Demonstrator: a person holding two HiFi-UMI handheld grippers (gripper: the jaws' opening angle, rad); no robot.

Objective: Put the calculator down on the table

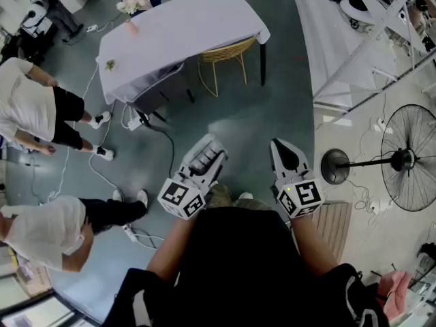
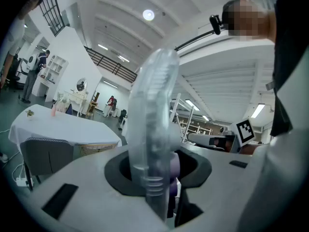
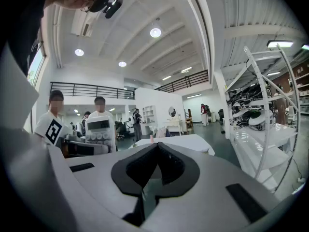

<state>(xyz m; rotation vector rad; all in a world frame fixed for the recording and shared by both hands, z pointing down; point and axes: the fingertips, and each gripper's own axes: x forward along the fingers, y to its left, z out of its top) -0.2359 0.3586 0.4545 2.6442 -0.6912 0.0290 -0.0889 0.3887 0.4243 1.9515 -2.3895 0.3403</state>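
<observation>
A white calculator [image 1: 203, 161] with a grey key block sits in my left gripper [image 1: 212, 147], held above the floor in front of my body. In the left gripper view the calculator [image 2: 154, 129] stands edge-on between the jaws, which are shut on it. The right gripper view shows its display and keys [image 3: 100, 131] at the left. My right gripper [image 1: 283, 150] hangs beside it, shut, with nothing between its pads [image 3: 145, 170]. The white-clothed table [image 1: 184, 33] stands well ahead, apart from both grippers.
A yellow wire chair [image 1: 221, 54] is tucked under the table, and a pink vase with flowers [image 1: 131, 9] stands on its far corner. People stand at the left [image 1: 34, 107]. A floor fan [image 1: 402, 159] and white racks [image 1: 361, 39] are on the right. Cables [image 1: 102, 176] trail on the floor.
</observation>
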